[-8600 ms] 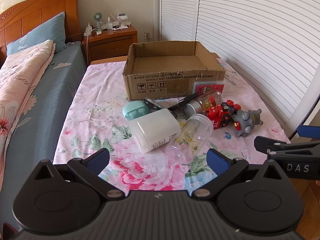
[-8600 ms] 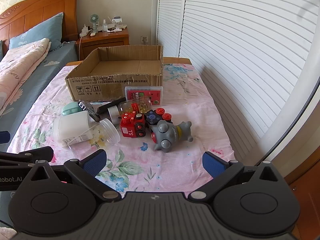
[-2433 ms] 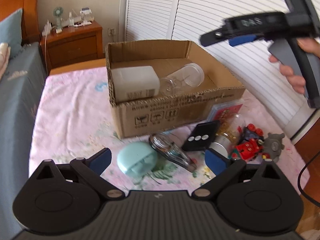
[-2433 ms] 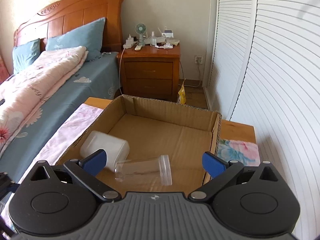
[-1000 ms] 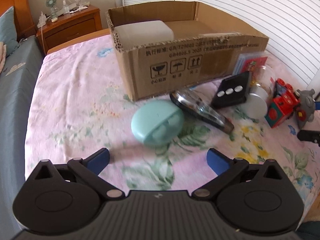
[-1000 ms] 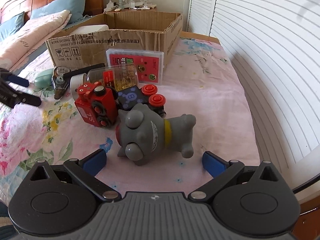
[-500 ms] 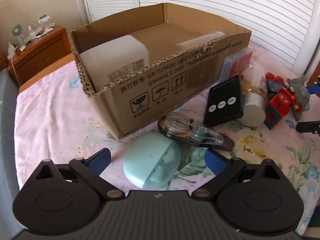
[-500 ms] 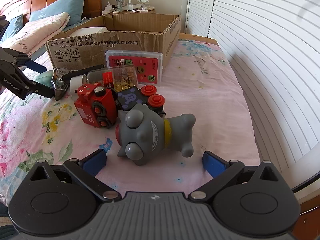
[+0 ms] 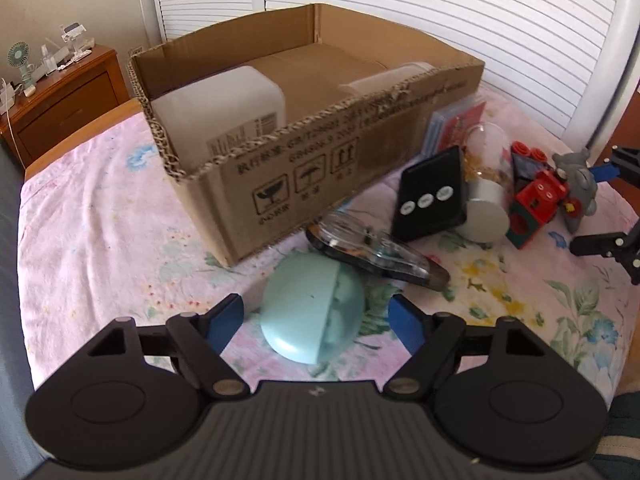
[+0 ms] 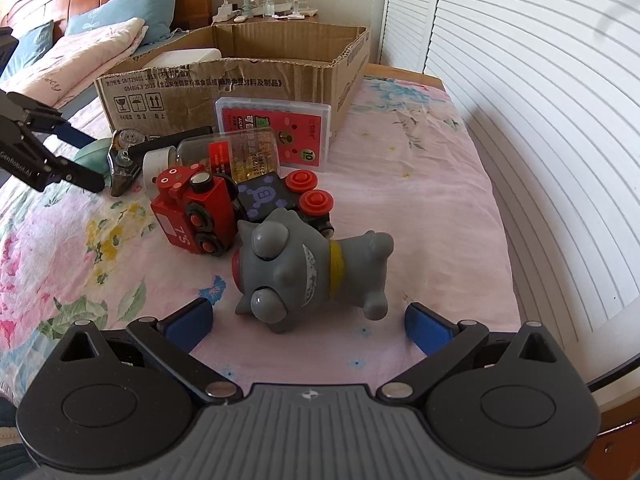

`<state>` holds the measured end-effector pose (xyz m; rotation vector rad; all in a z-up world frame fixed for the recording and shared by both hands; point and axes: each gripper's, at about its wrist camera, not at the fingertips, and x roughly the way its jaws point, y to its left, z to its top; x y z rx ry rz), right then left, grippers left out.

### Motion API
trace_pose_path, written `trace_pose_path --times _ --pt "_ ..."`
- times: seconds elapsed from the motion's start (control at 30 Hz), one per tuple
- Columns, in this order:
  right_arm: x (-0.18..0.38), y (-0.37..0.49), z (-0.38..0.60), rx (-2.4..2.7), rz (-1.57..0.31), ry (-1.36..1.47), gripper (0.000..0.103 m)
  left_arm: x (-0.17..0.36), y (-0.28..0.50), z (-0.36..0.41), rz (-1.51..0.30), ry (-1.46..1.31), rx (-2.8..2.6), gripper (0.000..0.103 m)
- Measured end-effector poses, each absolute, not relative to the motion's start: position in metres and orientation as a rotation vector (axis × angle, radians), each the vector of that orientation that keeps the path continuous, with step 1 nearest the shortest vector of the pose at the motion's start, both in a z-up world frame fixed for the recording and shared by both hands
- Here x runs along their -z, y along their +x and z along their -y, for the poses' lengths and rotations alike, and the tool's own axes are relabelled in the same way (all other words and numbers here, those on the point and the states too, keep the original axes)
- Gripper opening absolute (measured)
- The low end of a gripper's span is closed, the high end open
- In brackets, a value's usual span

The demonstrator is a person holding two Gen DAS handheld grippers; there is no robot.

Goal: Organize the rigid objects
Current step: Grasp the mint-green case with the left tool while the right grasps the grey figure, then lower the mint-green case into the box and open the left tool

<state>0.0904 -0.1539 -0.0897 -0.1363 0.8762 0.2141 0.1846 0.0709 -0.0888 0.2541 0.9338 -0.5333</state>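
Since a second ago the left claw (image 9: pixel 316 316) has dropped around the mint case (image 9: pixel 312 312) on the bed, jaws closing from wide to roughly halfway but pads not touching yet, so it's next for the cardboard box (image 9: pixel 320 160).

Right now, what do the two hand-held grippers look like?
Both match: the left hand-held gripper and the right hand-held gripper have matte black bodies with ribbed centres, two round side discs, black linkage arms with silver pivot screws, and blue finger pads. White lettering, only partly readable, runs along the left one's side.
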Motion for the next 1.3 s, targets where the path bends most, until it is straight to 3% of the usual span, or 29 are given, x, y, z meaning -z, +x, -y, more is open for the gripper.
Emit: trace_pose_path --times 0.2,0.3,0.47,0.6,0.7,1.3 --pt "0.087 0.095 0.153 -0.216 -0.876 -0.164 0.103 0.085 0.18 -0.069 -0.911 0.268 0.569 0.06" --pt "0.082 0.096 0.153 -0.226 -0.852 -0.161 0.103 0.085 0.181 -0.07 -0.912 0.267 0.564 0.057" --pt "0.078 0.103 0.155 -0.221 -0.839 -0.147 0.101 0.084 0.186 -0.068 -0.91 0.262 0.555 0.056" --pt "0.077 0.108 0.155 -0.227 -0.853 -0.136 0.084 0.083 0.184 -0.068 -0.913 0.264 0.544 0.052" --pt "0.075 0.107 0.152 -0.24 -0.858 -0.136 0.077 0.082 0.183 -0.069 -0.916 0.266 0.54 0.052" --pt "0.042 0.1 0.154 -0.281 -0.87 -0.18 0.076 0.049 0.161 -0.076 -0.929 0.276 0.513 0.052"
